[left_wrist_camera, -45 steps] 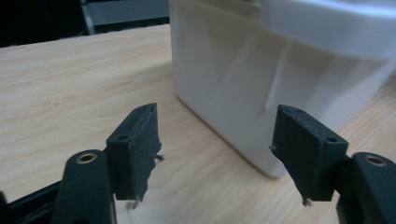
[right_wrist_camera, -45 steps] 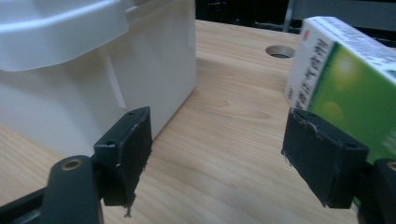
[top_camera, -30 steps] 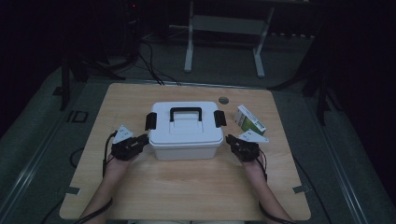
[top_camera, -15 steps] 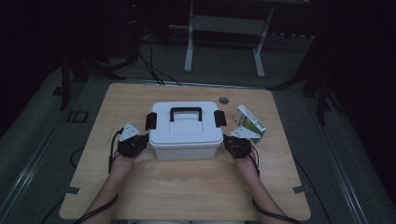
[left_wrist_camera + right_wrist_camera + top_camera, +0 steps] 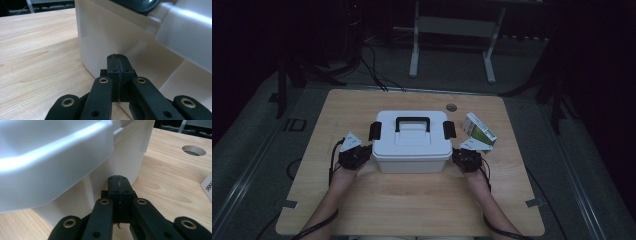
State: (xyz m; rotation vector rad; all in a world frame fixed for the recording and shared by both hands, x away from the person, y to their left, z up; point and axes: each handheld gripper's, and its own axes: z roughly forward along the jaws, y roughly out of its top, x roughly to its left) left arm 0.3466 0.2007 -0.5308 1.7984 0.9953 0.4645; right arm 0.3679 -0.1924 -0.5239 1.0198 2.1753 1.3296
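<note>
Grippers (image 5: 366, 151) (image 5: 458, 156), jaws closed, flanking white box (image 5: 411, 145)

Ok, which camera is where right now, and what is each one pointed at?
High view: above the person's side, looking forward and down on the table; both forearms, left gripper, right gripper flank the white box.
Left gripper view: rides the left gripper, jaws shut, facing the box's side.
Right gripper view: rides the right gripper, jaws shut, facing the opposite side.
All three share the white box.
</note>
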